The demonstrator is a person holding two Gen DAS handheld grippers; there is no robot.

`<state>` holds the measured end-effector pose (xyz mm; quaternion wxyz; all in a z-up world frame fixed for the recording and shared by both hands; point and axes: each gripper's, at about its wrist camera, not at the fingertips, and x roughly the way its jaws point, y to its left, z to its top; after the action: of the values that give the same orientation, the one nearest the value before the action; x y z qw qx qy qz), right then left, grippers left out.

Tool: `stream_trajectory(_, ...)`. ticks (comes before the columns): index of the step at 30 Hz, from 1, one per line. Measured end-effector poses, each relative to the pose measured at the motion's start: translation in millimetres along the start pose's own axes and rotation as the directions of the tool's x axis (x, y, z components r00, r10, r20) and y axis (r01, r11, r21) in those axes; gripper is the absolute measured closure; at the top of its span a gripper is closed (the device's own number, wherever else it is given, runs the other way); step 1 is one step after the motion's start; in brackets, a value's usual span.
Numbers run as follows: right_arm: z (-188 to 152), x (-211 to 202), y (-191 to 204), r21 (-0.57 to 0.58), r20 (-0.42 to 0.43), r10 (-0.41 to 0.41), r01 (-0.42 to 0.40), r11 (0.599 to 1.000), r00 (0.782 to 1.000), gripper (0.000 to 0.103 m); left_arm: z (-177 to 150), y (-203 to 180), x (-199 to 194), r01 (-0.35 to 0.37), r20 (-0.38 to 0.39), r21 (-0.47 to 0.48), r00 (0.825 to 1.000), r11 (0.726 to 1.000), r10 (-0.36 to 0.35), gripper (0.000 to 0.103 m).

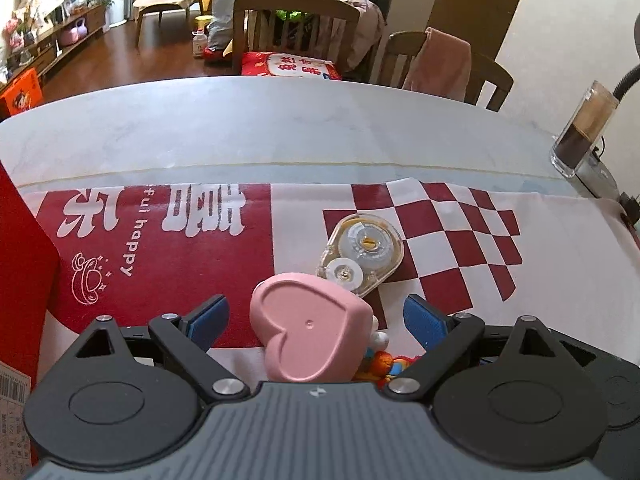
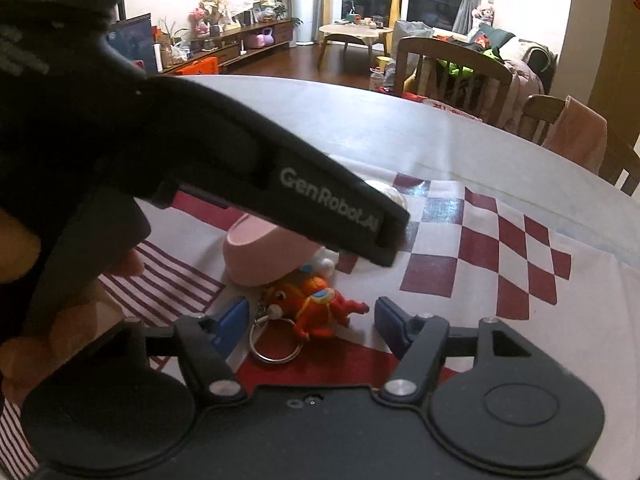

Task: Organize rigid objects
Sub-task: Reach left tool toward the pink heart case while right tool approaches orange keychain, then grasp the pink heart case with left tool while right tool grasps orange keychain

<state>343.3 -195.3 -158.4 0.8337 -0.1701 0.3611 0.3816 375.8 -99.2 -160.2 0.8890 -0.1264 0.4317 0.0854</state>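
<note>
left tool (image 1: 316, 316): fingers apart, pink heart box (image 1: 310, 330) between them, ungrasped
right tool (image 2: 306, 320): apart around orange keychain (image 2: 316, 308)
progress: apparently early; tape dispenser (image 1: 362, 252) loose ahead

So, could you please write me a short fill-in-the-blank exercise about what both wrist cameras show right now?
1. The pink box between the left gripper's fingers is shaped like a ____.
2. The clear tape dispenser lies on a cloth checked red and ____.
3. The orange toy in front of the right gripper hangs on a metal ____.
4. Both grippers' jaws are ____.

Missing words: heart; white; ring; open
</note>
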Motion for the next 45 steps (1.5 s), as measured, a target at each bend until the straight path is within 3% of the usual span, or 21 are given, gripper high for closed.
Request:
stream_trajectory(6,0,1,4,0.017,0.015,-0.02,0.019,1.0,1.0,0.039,-3,-2,3,-0.036,0.005,0.005,0.999,0.999,0.036,0.01)
stream_trajectory(9,0,0,6,0.021,0.019,-0.024,0.023,1.0,1.0,0.043,-4,0,5,-0.039,-0.007,0.0,0.999,0.999,0.039,0.029)
stream_trajectory(13,-1,-1,4,0.028,0.023,-0.023,0.023,0.999,0.999,0.049,-5,-1,4,-0.026,-0.001,0.012,1.0,1.0,0.026,0.034)
stream_trajectory(24,-4,-15,3,0.045,0.037,-0.044,0.043,0.998,0.998,0.05,-7,2,-6,-0.033,-0.012,0.043,0.999,0.999,0.033,0.035)
stream_trajectory(45,4,-117,13,0.087,0.119,-0.051,0.041,0.995,0.992,0.049,-26,37,-92,0.046,-0.001,-0.025,0.999,0.999,-0.046,0.035)
